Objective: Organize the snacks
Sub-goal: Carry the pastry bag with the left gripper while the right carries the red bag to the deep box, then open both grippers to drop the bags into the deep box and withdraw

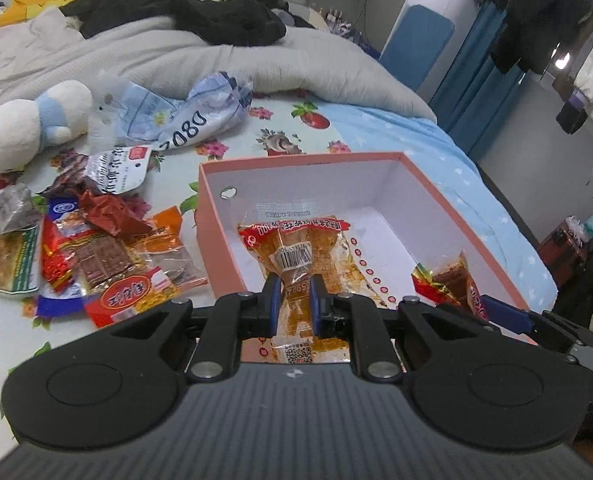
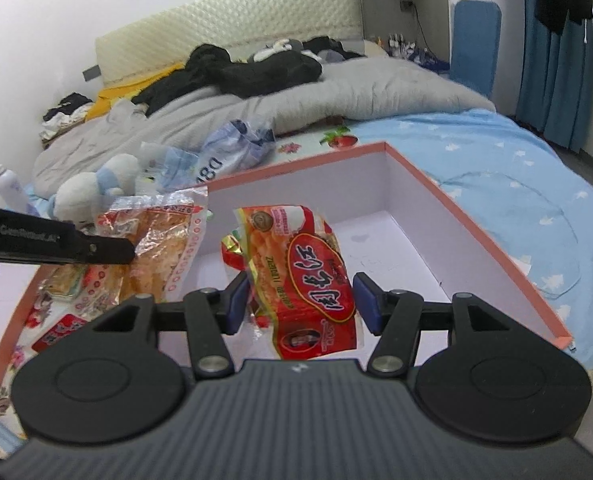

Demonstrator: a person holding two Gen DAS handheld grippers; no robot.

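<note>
While both packets hang over the pink box (image 1: 376,156), the job is simply to let them fall inside it without snagging the rim. The left gripper (image 1: 294,300) is clamped on an orange snack packet (image 1: 296,248), its blue pads pinching the crinkled middle, and the packet dangles over the near-left part of the white interior. The right gripper (image 2: 302,300) has a red snack packet (image 2: 308,280) between its jaws, which stand fairly wide; the left pad seems to touch the wrapper, the right pad shows a gap — so whether it is truly held or already slipping, I cannot tell.

My judgement: lower each packet close to the box floor before releasing, keep the two apart so they lie flat side by side, and leave room for the rest. The loose snack pile (image 1: 96,256) lies on the bed (image 1: 256,136) just left of the box, well within reach for the following picks.

Much is hard to read. The gripper bodies cover the near wall of the box and the packets' lower ends. A second red wrapper (image 1: 448,280) by the right wall in the left view may be the same red packet — likely, not certain. Print on the wrappers is blurred.
</note>
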